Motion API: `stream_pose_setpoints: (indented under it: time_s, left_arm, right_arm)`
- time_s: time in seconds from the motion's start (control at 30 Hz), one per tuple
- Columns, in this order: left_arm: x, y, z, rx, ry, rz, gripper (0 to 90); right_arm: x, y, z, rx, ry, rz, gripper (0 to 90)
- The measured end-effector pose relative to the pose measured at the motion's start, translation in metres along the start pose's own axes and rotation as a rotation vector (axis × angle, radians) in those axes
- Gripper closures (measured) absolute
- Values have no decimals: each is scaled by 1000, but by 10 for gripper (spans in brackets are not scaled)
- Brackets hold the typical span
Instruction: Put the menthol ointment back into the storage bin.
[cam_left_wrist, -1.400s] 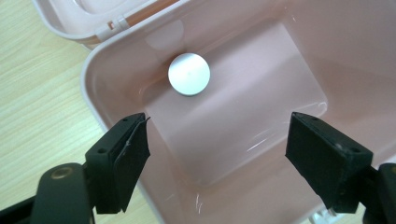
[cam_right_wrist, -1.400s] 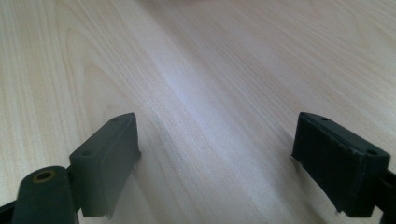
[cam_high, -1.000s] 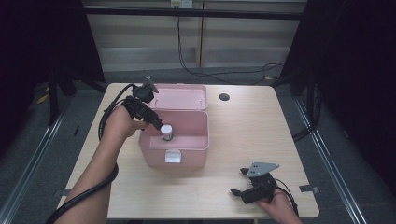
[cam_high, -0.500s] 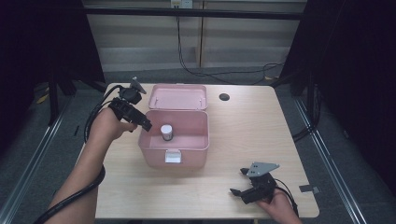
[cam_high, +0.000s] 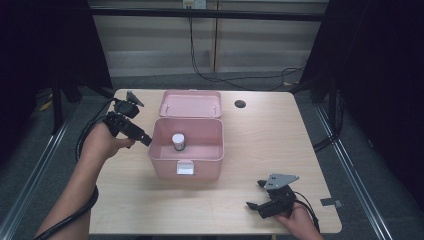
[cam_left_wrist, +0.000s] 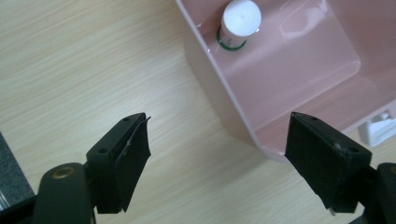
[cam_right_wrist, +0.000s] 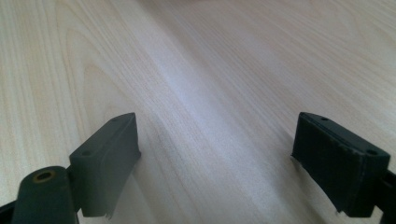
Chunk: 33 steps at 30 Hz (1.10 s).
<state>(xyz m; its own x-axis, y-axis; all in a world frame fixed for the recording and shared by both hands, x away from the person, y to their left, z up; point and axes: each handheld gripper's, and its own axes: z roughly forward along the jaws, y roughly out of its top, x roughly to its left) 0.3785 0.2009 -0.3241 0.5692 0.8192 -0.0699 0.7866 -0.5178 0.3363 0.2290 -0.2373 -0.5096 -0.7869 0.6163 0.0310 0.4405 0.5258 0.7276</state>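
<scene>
A pink box (cam_high: 162, 150) stands open mid-table, its lid (cam_high: 190, 104) laid back. Inside it a small bottle with a white cap (cam_high: 178, 140) stands upright; in the left gripper view the bottle (cam_left_wrist: 240, 21) sits near the box's wall (cam_left_wrist: 219, 93). My left gripper (cam_high: 145, 140) is held just left of the box, open, with nothing in it. In its own view the left gripper (cam_left_wrist: 215, 140) straddles the box's outer corner from above. My right gripper (cam_high: 255, 195) rests near the table's front right, open. In its own view the right gripper (cam_right_wrist: 215, 140) has bare wood between its jaws.
A white latch (cam_high: 185, 168) sits on the box's front wall. A dark round hole (cam_high: 240, 104) marks the wooden table (cam_high: 270, 145) behind and right of the lid. Cables trail from the left gripper over the table's left edge.
My left gripper has drawn back from over the box's left rim to the table left of the box. The right gripper has stayed still.
</scene>
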Motion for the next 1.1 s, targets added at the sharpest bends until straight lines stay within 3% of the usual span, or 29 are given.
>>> stream_pose_setpoints:
  time_s: [0.43, 1.1]
  left_arm:
    - [18, -33, 7, -23, -12, -24, 216]
    - [26, -72, 57, -55, -72, -74, 221]
  right_arm:
    - [0, 0, 0, 0, 0, -1, 139]
    - [0, 0, 0, 2, 1, -1, 139]
